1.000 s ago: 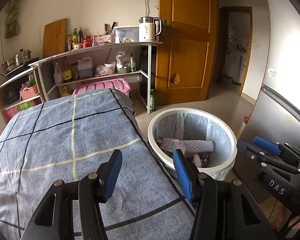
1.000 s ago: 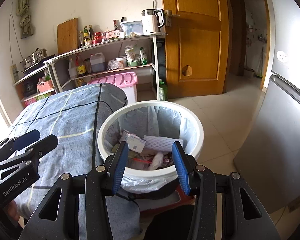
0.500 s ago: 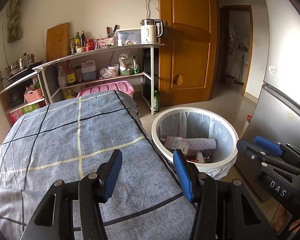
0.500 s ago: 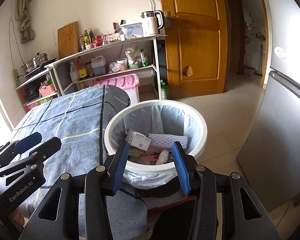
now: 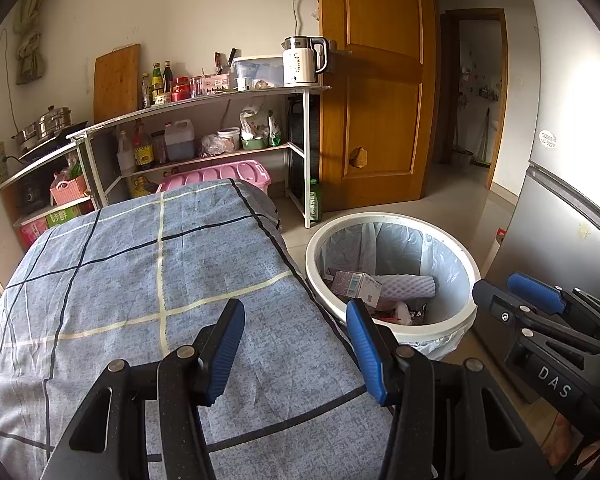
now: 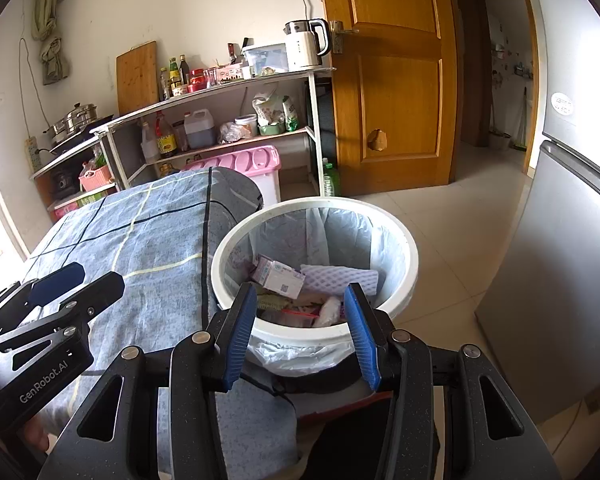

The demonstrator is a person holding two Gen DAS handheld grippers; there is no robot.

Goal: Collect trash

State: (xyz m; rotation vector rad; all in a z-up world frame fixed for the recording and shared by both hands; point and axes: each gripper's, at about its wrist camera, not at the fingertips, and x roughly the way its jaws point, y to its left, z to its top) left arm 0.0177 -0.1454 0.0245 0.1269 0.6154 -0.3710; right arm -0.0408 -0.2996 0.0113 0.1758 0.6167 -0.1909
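A white trash bin (image 5: 396, 336) (image 6: 320, 336) with a pale liner stands on the floor beside the table. Inside lie a small carton (image 5: 354, 286) (image 6: 278, 276), a white foam net sleeve (image 5: 408, 286) (image 6: 340, 278) and other wrappers. My left gripper (image 5: 296, 344) hovers open over the blue checked tablecloth (image 5: 140, 280), near its right edge, with nothing between its blue pads. Over the bin's near rim my right gripper (image 6: 300, 328) is open and empty too. Each gripper shows at the edge of the other's view.
A metal shelf rack (image 5: 204, 100) with bottles, a kettle (image 5: 302, 60) and a cutting board lines the back wall. A pink storage box (image 5: 220, 174) sits behind the table. A wooden door (image 5: 376, 92) stands behind the bin, a grey fridge (image 6: 560, 280) to the right.
Both views have tilted up slightly, so the bin and the table sit a little lower in the frames. Both grippers' jaws stand as before.
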